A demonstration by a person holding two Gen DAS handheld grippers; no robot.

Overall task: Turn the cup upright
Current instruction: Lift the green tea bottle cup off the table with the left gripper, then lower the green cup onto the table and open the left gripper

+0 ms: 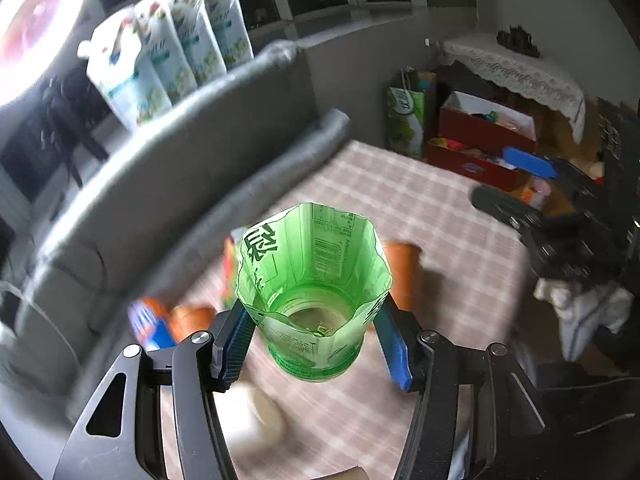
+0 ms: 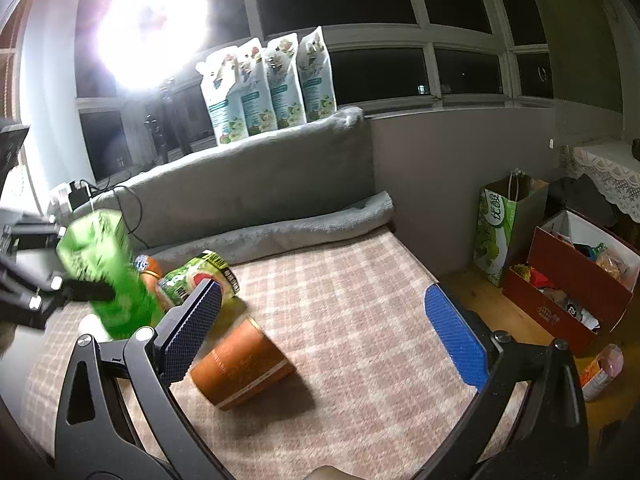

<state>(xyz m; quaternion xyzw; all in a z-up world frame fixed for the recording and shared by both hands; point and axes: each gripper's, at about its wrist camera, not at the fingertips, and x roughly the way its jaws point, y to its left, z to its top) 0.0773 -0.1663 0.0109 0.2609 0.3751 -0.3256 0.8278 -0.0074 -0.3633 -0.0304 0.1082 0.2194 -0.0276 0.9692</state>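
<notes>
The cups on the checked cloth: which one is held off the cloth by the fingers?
The green plastic cup, clamped by the left gripper. The orange cup lies on its side on the cloth.

A pink-and-cream checked cloth covers the carrying surface. On it, an orange paper cup lies on its side at about seven o'clock in the right wrist view — its mouth toward five. A green-and-red printed cup lies tipped at ten o'clock, beside another orange cup, by the grey rolled blanket along the far edge.
</notes>
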